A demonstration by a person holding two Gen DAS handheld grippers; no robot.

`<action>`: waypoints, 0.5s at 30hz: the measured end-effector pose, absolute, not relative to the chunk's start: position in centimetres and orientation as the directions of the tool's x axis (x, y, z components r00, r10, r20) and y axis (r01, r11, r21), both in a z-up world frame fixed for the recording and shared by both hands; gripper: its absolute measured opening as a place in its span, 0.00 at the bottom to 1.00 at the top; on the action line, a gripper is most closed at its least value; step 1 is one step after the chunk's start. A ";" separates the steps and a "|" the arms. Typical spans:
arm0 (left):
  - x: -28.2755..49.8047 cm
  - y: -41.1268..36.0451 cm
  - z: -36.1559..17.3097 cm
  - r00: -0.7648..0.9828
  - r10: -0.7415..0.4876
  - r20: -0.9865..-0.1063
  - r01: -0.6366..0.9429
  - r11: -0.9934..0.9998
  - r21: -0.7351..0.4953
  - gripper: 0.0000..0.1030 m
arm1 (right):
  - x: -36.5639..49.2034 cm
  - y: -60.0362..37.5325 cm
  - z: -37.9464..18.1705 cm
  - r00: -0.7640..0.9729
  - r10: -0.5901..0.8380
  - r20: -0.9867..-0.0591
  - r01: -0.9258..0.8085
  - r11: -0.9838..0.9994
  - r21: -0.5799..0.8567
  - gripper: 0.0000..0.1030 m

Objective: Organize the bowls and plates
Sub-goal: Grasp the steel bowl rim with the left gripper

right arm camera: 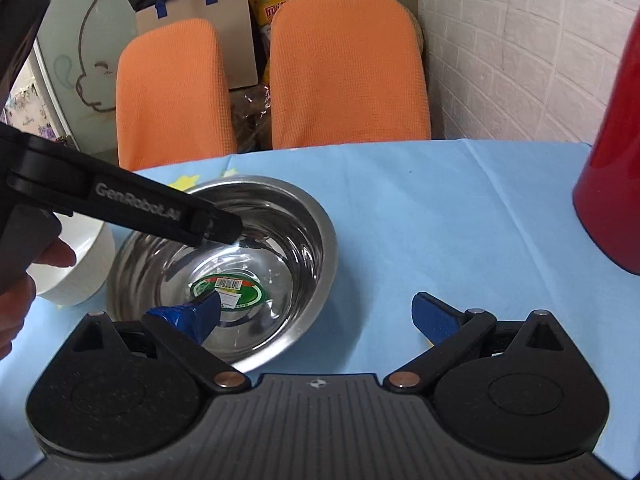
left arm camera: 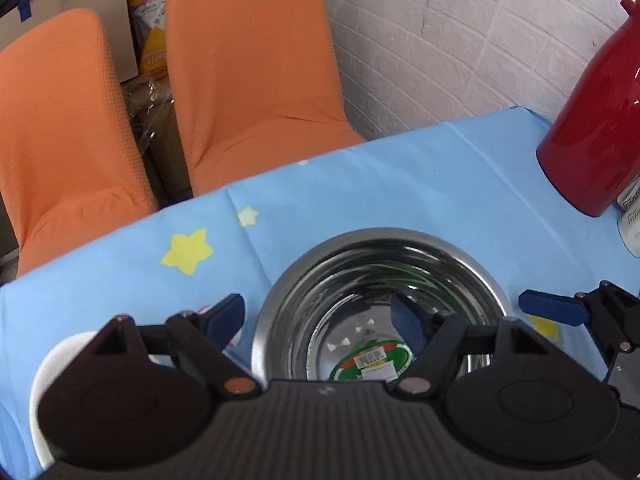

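A white brick-pattern wall point(left arm camera: 460, 40) stands behind a desk point(left arm camera: 400, 184) covered in a light blue cloth printed with yellow stars. Two orange-covered chairs point(right arm camera: 348, 72) are pushed in at the far edge, with a cardboard box point(right arm camera: 236, 32) and yellow packaging behind them. A red thermos jug point(left arm camera: 596, 120) stands on the right part of the desk.

The steel bowl point(left arm camera: 384, 304) sits upright on the cloth, near the middle of the desk, with a green and red label stuck to its inner bottom. Just beside it, on its left, is a white bowl point(right arm camera: 80, 268), mostly hidden by the gripper bodies in both views.

The left gripper point(left arm camera: 316, 316) hangs over the steel bowl's left rim with its jaws spread wide: one blue pad lies outside the rim above the cloth, the other inside the bowl, and neither visibly presses on the metal. In the right wrist view its black finger reaches in from the left over the bowl's hollow, and part of the person's hand shows at the left edge.

The right gripper point(right arm camera: 316, 316) is also released, jaws far apart. Its left blue fingertip point(right arm camera: 196, 316) overlaps the near rim of the steel bowl, while the other pad lies over bare cloth to the right. Whether that fingertip touches the rim I cannot tell.
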State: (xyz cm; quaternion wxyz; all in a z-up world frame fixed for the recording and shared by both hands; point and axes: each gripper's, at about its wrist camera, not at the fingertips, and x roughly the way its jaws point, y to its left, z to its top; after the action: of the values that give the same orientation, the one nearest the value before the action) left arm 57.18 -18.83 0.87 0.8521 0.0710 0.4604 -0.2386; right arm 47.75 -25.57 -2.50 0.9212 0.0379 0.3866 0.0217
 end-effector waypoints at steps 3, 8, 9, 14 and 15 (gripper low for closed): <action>57.4 -19.1 0.3 0.439 -0.350 -0.828 0.484 0.868 -0.110 0.71 | 48.2 -25.1 -3.5 0.687 0.104 -0.720 -0.044 0.994 0.102 0.86; 57.5 -19.6 -0.2 0.400 -0.358 -0.844 0.505 0.854 -0.124 0.38 | 47.6 -23.9 -3.3 0.699 0.120 -0.705 -0.088 0.993 0.082 0.85; 57.2 -19.6 0.0 0.380 -0.377 -0.845 0.517 0.844 -0.144 0.36 | 47.6 -23.6 -3.2 0.696 0.135 -0.705 -0.105 0.991 0.087 0.85; 55.5 -18.9 0.6 0.364 -0.382 -0.850 0.513 0.843 -0.159 0.35 | 45.5 -22.4 -2.2 0.683 0.172 -0.709 -0.138 0.985 0.106 0.87; 54.9 -18.6 0.8 0.353 -0.388 -0.851 0.508 0.843 -0.173 0.35 | 44.8 -22.3 -1.9 0.680 0.181 -0.711 -0.139 0.983 0.117 0.87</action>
State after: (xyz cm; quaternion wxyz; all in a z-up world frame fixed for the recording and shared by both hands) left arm 54.89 -18.59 0.83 0.8202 0.0604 0.4989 -0.2732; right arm 44.78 -22.30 -1.93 0.9161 0.0269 0.3905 0.0871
